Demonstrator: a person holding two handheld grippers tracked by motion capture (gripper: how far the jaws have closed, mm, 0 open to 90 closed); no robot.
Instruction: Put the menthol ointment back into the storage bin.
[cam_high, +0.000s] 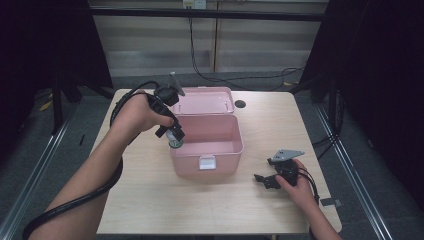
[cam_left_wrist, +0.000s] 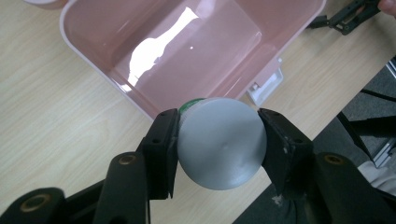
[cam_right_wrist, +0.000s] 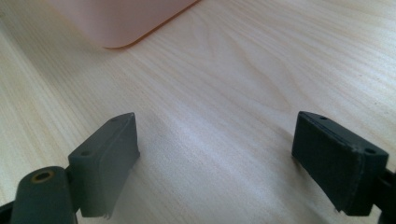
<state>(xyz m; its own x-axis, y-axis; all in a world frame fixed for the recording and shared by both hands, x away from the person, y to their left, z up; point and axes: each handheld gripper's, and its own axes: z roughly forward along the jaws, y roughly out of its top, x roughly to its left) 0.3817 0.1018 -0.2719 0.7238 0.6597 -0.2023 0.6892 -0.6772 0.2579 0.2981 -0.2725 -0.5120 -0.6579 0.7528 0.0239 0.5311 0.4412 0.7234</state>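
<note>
My left gripper (cam_left_wrist: 218, 142) clamped a grey-capped bottle (cam_left_wrist: 221, 142) at the pink box's (cam_left_wrist: 93, 51) lower rim. My right gripper (cam_right_wrist: 215, 158) lay wide open, empty. Next I needed to lower the bottle inside.

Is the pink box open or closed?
Open. The pink box has its lid flipped back, and you can see its bare inside.

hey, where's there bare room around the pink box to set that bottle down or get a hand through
The pink box itself is bare inside. Open tabletop runs along the near edge in front of the box, and another patch lies left of it. It's tighter on the right, where the right claw rests on the wood, and at the box's left rim, where the left claw holds the bottle.
</note>
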